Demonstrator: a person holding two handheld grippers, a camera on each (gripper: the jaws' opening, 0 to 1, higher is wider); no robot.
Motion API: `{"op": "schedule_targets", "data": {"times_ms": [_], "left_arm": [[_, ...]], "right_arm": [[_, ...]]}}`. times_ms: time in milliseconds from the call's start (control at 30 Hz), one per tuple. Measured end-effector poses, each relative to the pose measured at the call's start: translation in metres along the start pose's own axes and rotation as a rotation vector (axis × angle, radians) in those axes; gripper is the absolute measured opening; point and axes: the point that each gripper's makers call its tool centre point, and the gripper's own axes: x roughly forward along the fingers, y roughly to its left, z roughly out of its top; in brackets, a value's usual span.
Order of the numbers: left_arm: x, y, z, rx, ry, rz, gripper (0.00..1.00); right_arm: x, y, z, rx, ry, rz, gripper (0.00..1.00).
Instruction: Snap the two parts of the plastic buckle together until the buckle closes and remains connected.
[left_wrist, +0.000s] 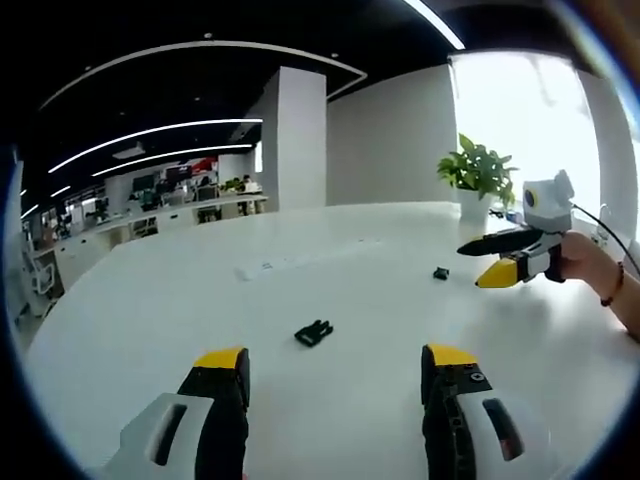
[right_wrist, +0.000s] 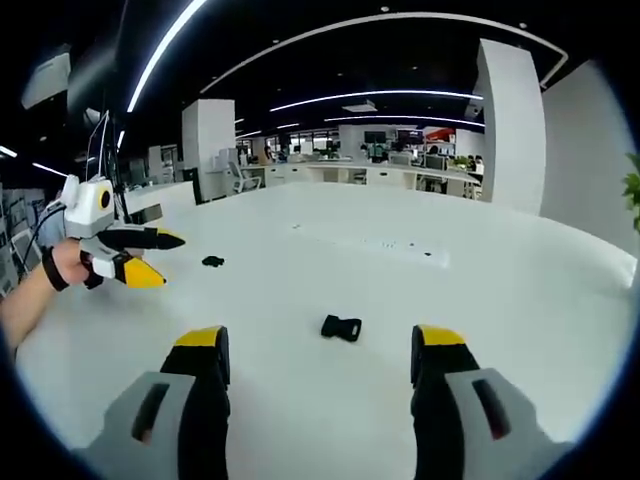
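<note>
big white glossy table (left_wrist: 330, 400) w/ both buckle parts lying apart on it: the pronged black plastic buckle half (left_wrist: 313, 333) sits just ahead of the left gripper (left_wrist: 335, 365), and the smaller black buckle half (right_wrist: 341, 327), prob. the socket, sits just ahead of the right gripper (right_wrist: 320, 345). both grippers' jaws are spread wide, holding nothing, neither touching a part. risk imo: parts are small and flat on a slick top, so a pinch slightly off-centre could skid one away or grip it crooked, and the snap wouldn't line up.
</note>
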Motion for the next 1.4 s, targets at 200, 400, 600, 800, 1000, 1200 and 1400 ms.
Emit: {"op": "schedule_targets", "data": {"times_ms": [200,400,600,800,1000,1200,1400], "left_arm": [[0.002,0.002,0.000,0.007,0.007,0.000,0.70],[0.003,0.003,-0.005,0.008,0.020,0.003,0.70],[0.002,0.007,-0.004,-0.006,0.015,0.004,0.70],[0.002,0.007,-0.005,-0.005,0.019,0.003,0.70],[0.001,0.007,-0.007,-0.006,0.022,0.009,0.69],[0.002,0.004,-0.010,-0.007,0.029,0.003,0.69],[0.002,0.000,-0.013,-0.021,0.039,-0.013,0.69]], "right_arm": [[0.001,-0.001,-0.003,-0.002,0.009,-0.001,0.74],[0.002,-0.001,-0.005,0.000,0.011,0.003,0.74],[0.004,-0.002,-0.015,-0.003,0.043,0.003,0.72],[0.004,-0.003,-0.013,-0.004,0.036,0.004,0.72],[0.005,-0.002,-0.018,-0.009,0.050,0.007,0.72],[0.006,-0.001,-0.020,-0.014,0.056,0.006,0.71],[0.005,0.001,-0.021,-0.019,0.062,0.010,0.71]]}}
